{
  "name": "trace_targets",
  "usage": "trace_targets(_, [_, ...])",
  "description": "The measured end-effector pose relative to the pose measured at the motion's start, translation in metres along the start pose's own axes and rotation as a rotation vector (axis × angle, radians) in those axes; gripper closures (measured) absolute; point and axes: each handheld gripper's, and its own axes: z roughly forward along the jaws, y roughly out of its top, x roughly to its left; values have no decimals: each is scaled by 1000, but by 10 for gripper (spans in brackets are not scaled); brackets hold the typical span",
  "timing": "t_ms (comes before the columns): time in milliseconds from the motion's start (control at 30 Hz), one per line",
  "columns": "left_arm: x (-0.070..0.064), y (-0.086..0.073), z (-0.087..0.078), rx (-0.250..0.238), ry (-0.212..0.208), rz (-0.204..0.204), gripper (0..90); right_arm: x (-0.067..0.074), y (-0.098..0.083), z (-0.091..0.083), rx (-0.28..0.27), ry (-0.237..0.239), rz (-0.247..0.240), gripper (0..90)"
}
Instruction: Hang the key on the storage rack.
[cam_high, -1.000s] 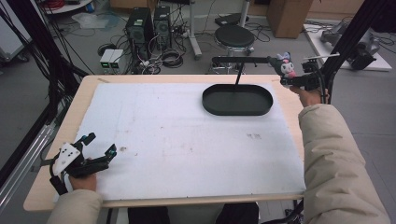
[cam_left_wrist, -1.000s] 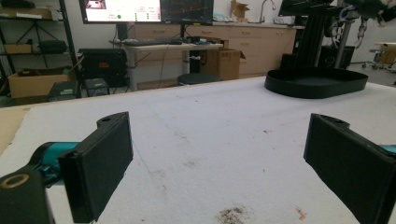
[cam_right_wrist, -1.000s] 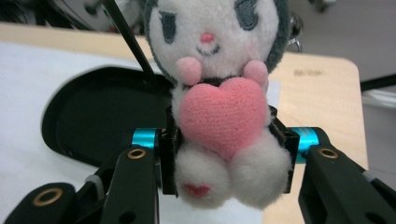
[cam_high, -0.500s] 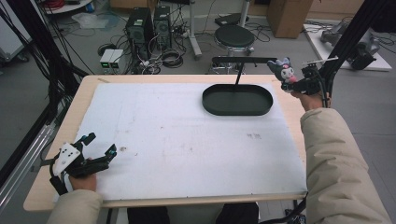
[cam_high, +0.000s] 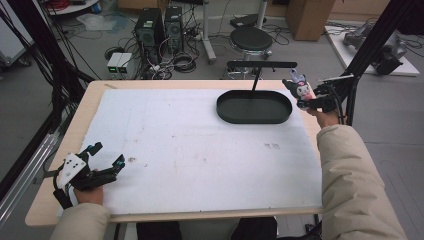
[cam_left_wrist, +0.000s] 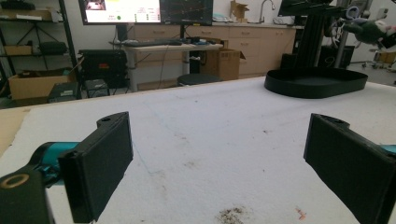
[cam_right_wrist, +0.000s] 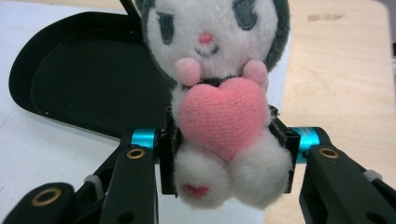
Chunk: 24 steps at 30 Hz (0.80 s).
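Both jaws of my right gripper (cam_right_wrist: 224, 154) are pinching the plush toy (cam_right_wrist: 219, 93) beside the black tray (cam_high: 254, 107); I judge lowering it level safest, my left gripper (cam_high: 102, 162) idling wide open.

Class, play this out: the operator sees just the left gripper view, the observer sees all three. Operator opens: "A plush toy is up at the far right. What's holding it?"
Observer: The right hand-held gripper, shut on the plush toy at its body.
Operator: Is it over the black tray?
Observer: No. In the high view it sits just right of the black tray, above the table edge.
Operator: What's the toy carrying?
Observer: A pink heart against its chest.
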Motion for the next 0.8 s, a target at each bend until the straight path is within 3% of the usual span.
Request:
trace_targets(333, [0, 0, 0, 0, 0, 0, 85, 2, -1, 15, 10, 17, 6, 547])
trace_targets(400, [0, 0, 0, 0, 0, -1, 85, 2, -1, 16, 11, 22, -23, 472])
trace_targets(433, [0, 0, 0, 0, 0, -1, 85, 2, -1, 17, 9, 38, -36, 363])
trace_targets(467, [0, 0, 0, 0, 0, -1, 85, 5, 0, 17, -13, 49, -28, 161])
trace_targets(500, [0, 0, 0, -1, -1, -1, 85, 5, 0, 17, -13, 49, -28, 161])
trace_targets(533, [0, 0, 0, -1, -1, 0, 85, 6, -1, 15, -23, 75, -42, 91])
trace_targets(567, [0, 0, 0, -1, 0, 0, 85, 12, -4, 11, -84, 63, -68, 12])
trace_targets(667, [0, 0, -1, -3, -3, 0, 85, 18, -6, 5, -117, 96, -91, 11])
trace_targets(700, [0, 0, -1, -3, -2, 1, 85, 22, -7, 1, -141, 87, -112, 8])
trace_targets(767, [-1, 0, -1, -5, -3, 4, 85, 36, -14, -13, -233, 121, -162, 7])
trace_targets(800, [0, 0, -1, -6, -4, 8, 85, 36, -14, -13, -233, 121, -162, 7])
